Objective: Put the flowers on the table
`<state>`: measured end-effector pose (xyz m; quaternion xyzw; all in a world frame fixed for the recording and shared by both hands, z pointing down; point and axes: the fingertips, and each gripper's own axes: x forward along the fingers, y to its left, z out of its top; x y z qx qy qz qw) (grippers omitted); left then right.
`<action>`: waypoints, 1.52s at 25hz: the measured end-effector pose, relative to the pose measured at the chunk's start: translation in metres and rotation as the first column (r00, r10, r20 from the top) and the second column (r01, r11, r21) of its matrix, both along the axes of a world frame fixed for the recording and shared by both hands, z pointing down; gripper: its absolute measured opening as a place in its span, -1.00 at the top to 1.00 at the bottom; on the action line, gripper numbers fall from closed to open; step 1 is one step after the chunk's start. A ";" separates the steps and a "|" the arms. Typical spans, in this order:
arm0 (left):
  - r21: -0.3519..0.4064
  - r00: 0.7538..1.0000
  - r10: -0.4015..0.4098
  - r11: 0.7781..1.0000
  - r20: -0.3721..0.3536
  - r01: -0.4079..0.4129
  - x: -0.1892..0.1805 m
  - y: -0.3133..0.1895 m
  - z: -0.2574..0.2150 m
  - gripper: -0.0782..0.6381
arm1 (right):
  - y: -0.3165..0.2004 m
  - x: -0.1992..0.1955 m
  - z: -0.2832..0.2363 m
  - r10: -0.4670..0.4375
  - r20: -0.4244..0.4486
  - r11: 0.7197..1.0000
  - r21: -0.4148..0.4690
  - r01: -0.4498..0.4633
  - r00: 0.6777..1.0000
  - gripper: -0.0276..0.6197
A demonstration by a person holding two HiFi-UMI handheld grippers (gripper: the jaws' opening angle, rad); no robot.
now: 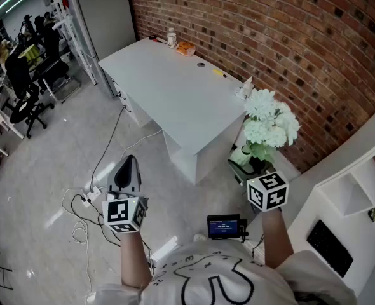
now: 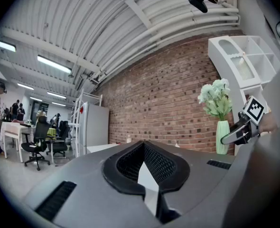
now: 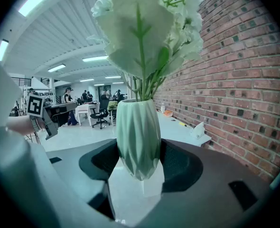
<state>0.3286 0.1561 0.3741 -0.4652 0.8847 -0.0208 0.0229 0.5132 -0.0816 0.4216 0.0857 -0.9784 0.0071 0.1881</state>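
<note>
Ahead, the long pale grey table (image 1: 168,100) waits; white flowers (image 1: 270,122) in a pale green faceted vase (image 3: 136,137) hang just off its near end, clamped in the right gripper (image 3: 139,156). Carry them upright, lower gently; the left gripper (image 1: 125,170), closed, holds nothing.

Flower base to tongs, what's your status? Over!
Left tongs shut, empty. Right tongs clamped on the green vase of white flowers, not yet on the table. Only a white scrap sits at the table's near corner.
</note>
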 end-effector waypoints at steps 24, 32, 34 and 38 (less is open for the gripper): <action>0.019 0.998 -0.063 0.998 -0.016 0.064 -0.013 0.030 0.014 0.75 | 0.022 -0.026 0.013 -0.081 -0.039 0.997 0.006 0.082 0.996 0.15; 0.024 0.999 -0.031 0.999 -0.009 0.031 -0.088 0.022 0.004 0.75 | 0.022 -0.085 0.008 -0.045 -0.038 0.999 0.010 0.045 0.998 0.15; 0.023 1.000 -0.016 1.000 -0.009 0.016 -0.108 0.017 0.005 0.75 | 0.021 -0.104 0.009 -0.036 -0.038 0.999 0.012 0.036 0.999 0.15; 0.019 1.000 0.014 1.000 -0.009 -0.013 -0.151 0.012 0.004 0.75 | 0.019 -0.144 0.008 -0.005 -0.031 1.000 0.001 0.005 0.999 0.15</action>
